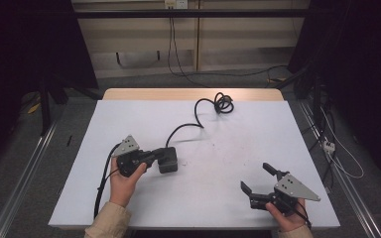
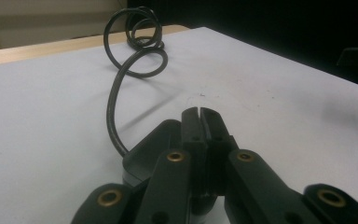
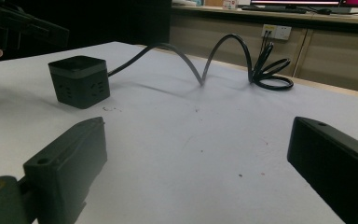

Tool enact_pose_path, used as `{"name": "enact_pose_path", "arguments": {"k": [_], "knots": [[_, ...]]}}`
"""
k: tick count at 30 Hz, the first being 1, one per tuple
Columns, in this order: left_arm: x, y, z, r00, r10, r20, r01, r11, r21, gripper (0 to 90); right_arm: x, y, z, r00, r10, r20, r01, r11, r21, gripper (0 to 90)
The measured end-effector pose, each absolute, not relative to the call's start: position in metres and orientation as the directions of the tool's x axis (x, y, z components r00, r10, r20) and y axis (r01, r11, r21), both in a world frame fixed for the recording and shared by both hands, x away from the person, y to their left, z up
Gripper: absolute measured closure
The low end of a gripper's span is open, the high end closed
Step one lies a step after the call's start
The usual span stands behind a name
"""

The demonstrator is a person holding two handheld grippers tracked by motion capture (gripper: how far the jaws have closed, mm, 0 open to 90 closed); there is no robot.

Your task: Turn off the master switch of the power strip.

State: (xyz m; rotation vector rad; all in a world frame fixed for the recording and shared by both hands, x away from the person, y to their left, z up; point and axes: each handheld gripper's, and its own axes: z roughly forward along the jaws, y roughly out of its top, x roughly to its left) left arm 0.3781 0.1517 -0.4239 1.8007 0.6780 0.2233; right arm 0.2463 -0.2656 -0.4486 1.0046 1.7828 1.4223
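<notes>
White tabletop point(image 1: 228, 163); left hand-held gripper point(image 1: 155, 157) pressed together at socket cube point(image 1: 168, 159), cord point(image 1: 198, 116) trailing away.

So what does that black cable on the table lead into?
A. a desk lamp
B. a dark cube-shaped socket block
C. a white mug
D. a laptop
B: the black cable runs from its coil at the far edge down into the dark cube-shaped socket block, which sits on the white table at the tip of the left tool.
</notes>
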Motion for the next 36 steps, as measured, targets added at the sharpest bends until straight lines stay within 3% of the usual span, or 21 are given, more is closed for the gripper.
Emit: {"name": "enact_pose_path", "arguments": {"k": [36], "knots": [[0.3793, 0.1435, -0.4286, 0.815, 0.543, -0.203, 0.385, -0.244, 0.890, 90.0, 0.2461, -0.2646, -0.4489, -0.512, 0.859, -0.023, 0.175, 0.130, 0.976, 4.4]]}}
